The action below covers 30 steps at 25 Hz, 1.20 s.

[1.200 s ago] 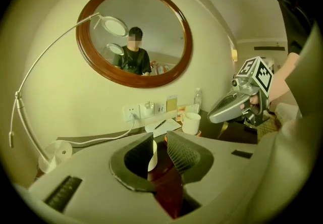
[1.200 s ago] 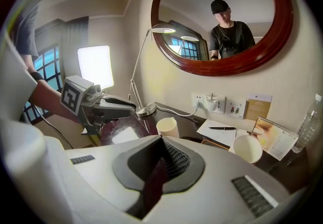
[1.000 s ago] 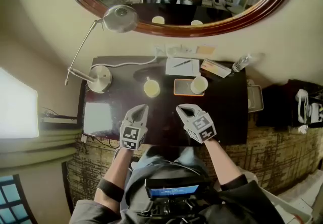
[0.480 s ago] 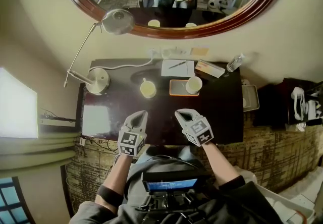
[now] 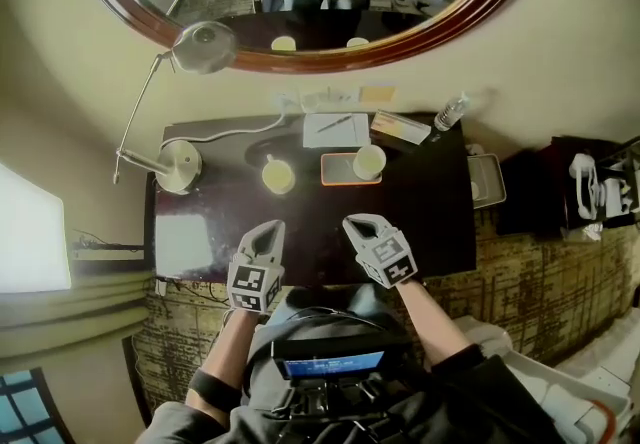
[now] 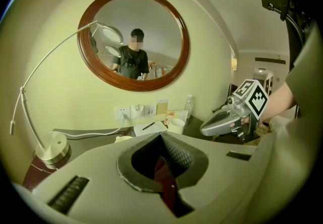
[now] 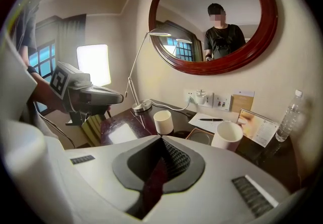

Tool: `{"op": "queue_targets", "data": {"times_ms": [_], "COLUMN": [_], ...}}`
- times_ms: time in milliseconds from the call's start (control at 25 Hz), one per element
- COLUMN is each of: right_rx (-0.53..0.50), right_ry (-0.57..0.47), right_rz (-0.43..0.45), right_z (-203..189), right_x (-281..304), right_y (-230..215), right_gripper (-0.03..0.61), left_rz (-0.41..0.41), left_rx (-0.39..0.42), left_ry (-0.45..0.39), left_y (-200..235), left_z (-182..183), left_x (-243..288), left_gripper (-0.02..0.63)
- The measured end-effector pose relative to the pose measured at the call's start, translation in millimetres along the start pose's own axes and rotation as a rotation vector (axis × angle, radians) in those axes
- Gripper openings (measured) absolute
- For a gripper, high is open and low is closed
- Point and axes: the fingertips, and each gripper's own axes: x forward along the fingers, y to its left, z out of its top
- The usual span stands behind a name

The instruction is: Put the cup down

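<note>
Over the near edge of the dark wooden desk (image 5: 430, 222), side by side and apart: the left gripper (image 5: 268, 232) and the right gripper (image 5: 358, 225), each with jaws pressed together on nothing, tips aimed toward the far wall. Farther back, near the desk's middle, a cream cylindrical cup (image 5: 277, 175) upright on the bare wood, and to its right a white round cup (image 5: 368, 162) upright on the right part of an orange-rimmed square tray (image 5: 335, 170). Both cups well apart from the grippers. Beyond the tray, a white notepad (image 5: 325, 132) with a dark pen (image 5: 335, 123) on it; farther right, a printed card (image 5: 400, 127) and a clear plastic water bottle (image 5: 450, 112). At the far left, the round base of a silver desk lamp (image 5: 180, 167). On the wall above, an oval mirror in a dark red wooden frame (image 5: 480, 2).
</note>
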Motion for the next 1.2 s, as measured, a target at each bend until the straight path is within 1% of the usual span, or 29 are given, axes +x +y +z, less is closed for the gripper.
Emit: {"op": "queue_targets", "data": {"times_ms": [160, 200, 400, 520, 560, 640, 720, 800, 960, 1080, 1200], "right_rx": [0.025, 0.032, 0.063, 0.084, 0.091, 0.091, 0.094, 0.099, 0.104, 0.107, 0.091], "right_ry": [0.028, 0.033, 0.028, 0.016, 0.012, -0.003, -0.014, -0.023, -0.036, -0.079, -0.126], "right_rz": [-0.075, -0.091, -0.132, -0.163, -0.175, -0.206, -0.232, -0.252, -0.289, -0.294, -0.281], "right_z": [-17, -20, -26, -31, -32, -33, -36, -40, -51, -54, -53], "right_x": [1, 2, 6, 11, 14, 20, 27, 37, 58, 72, 82], "right_y": [-19, -25, -59, -84, -93, -112, -128, -145, -175, -189, -198], "right_gripper": [0.021, 0.033, 0.232, 0.333, 0.352, 0.425, 0.462, 0.479, 0.508, 0.508, 0.509], "left_rz": [-0.010, -0.014, -0.035, -0.037, -0.036, -0.031, -0.027, -0.027, -0.033, -0.033, -0.034], "left_rx": [-0.005, -0.004, 0.015, 0.012, 0.025, 0.049, 0.024, 0.010, 0.061, 0.039, 0.038], "left_ry": [0.010, 0.012, 0.017, 0.025, 0.024, 0.027, 0.037, 0.043, 0.036, 0.060, 0.077], "left_y": [-4, -5, -10, -14, -11, -6, -13, -20, -17, -24, -25], "left_z": [8, 8, 6, 8, 1, -11, 1, 12, -3, 2, -7], "left_x": [6, 8, 25, 38, 44, 52, 59, 68, 86, 97, 106], "left_gripper": [0.000, 0.000, 0.000, 0.000, 0.000, 0.000, 0.000, 0.000, 0.000, 0.000, 0.000]}}
